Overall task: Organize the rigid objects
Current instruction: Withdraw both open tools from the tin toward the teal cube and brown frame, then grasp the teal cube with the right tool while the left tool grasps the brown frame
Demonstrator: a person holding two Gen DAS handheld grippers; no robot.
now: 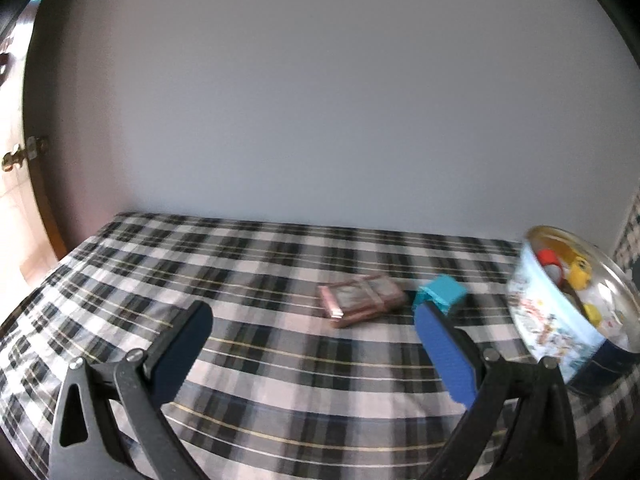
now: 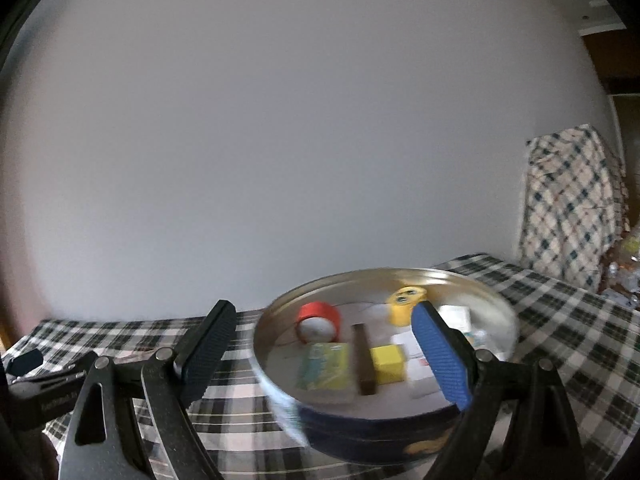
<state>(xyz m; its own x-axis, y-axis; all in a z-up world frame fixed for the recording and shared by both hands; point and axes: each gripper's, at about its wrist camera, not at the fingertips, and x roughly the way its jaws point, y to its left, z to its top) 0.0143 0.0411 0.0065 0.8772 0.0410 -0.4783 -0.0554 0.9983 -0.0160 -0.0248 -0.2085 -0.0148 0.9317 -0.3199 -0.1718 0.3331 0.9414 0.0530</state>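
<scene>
A round printed tin [image 2: 360, 428] stands open on the plaid cloth, blurred by motion. Inside lie a red tape roll [image 2: 320, 320], a yellow cylinder [image 2: 404, 304], a yellow cube [image 2: 386, 364], a green packet [image 2: 324, 364], a dark brown bar [image 2: 364, 360] and white boxes. My right gripper [image 2: 324, 310] is open wide, its right finger over the tin's inside and its left finger outside the rim. In the left wrist view the tin [image 1: 560, 320] stands at the right. A flat brown case [image 1: 360, 300] and a teal block [image 1: 442, 294] lie ahead of my open, empty left gripper [image 1: 312, 316].
The plaid cloth [image 1: 200, 264] ends at a plain grey wall behind. A door with a brass knob [image 1: 12, 160] is at the far left. A checked cloth [image 2: 572, 204] hangs at the right, with clutter beside it. Dark gripper parts [image 2: 40, 384] show at the left edge.
</scene>
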